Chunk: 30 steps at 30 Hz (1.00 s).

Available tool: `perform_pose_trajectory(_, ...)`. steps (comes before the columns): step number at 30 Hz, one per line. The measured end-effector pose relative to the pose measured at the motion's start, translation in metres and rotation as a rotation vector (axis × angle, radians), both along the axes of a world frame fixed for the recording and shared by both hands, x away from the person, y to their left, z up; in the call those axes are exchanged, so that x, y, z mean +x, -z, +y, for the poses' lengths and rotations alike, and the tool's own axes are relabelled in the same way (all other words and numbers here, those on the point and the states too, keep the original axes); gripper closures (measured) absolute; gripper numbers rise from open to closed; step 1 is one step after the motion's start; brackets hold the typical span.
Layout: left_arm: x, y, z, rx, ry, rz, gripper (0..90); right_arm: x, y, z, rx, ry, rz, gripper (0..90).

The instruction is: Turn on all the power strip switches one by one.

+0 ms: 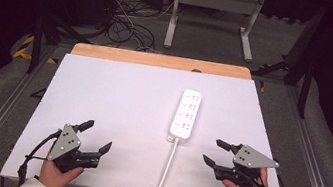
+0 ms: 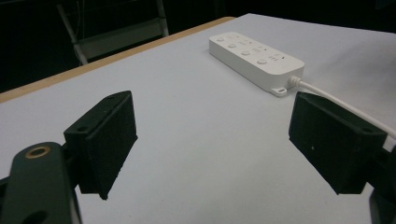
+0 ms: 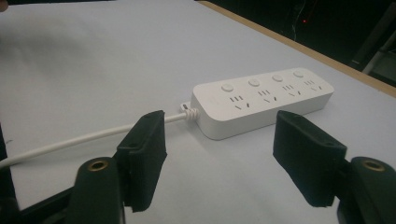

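Observation:
A white power strip (image 1: 186,113) with several sockets and buttons lies flat on the white table (image 1: 118,96), right of centre. Its white cable (image 1: 163,174) runs toward the front edge and drops over it. My left gripper (image 1: 96,137) hovers at the front left, open, nothing between its jaws. My right gripper (image 1: 212,151) is at the front right, open and empty, just right of the cable. The left gripper view has the power strip (image 2: 254,58) ahead to the right beyond the left gripper (image 2: 231,144). In the right gripper view the power strip (image 3: 261,100) and cable (image 3: 84,139) lie just past the right gripper (image 3: 229,163).
A wooden strip (image 1: 162,61) borders the table's far edge. Beyond it stand a white metal frame (image 1: 212,14) and tangled cables (image 1: 125,21) on the floor. Metal rails (image 1: 6,103) run along both sides of the table.

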<state>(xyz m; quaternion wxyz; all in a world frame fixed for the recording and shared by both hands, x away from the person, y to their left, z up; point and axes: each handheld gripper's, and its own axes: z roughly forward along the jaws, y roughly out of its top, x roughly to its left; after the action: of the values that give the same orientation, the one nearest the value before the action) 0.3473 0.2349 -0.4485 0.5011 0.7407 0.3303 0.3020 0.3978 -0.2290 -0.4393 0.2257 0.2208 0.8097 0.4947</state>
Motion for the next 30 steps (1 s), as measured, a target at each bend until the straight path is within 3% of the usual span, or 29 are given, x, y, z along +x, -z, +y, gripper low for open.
perform_pose_trajectory(7,-0.002,-0.001,-0.001,0.028,-0.028,-0.035,15.6,0.000,0.000,0.001,-0.003,-0.009,0.003,38.7)
perform_pose_trajectory(14,-0.003,-0.003,0.001,0.012,-0.029,-0.015,15.5,0.000,-0.002,0.001,-0.006,-0.014,0.020,41.1)
perform_pose_trajectory(15,-0.003,-0.004,0.002,0.010,-0.027,-0.010,15.5,0.000,-0.003,0.001,-0.005,-0.020,0.044,45.6)
perform_pose_trajectory(17,-0.004,-0.004,0.002,-0.003,-0.024,-0.004,15.6,0.000,-0.003,0.001,-0.003,-0.023,0.052,47.5)
perform_pose_trajectory(24,-0.005,-0.004,0.001,0.039,-0.034,-0.033,15.6,0.001,-0.008,0.004,-0.023,-0.035,0.051,51.2)
perform_pose_trajectory(30,-0.005,-0.004,0.001,0.037,-0.040,-0.029,15.6,0.005,-0.014,0.005,-0.014,-0.033,0.075,53.2)
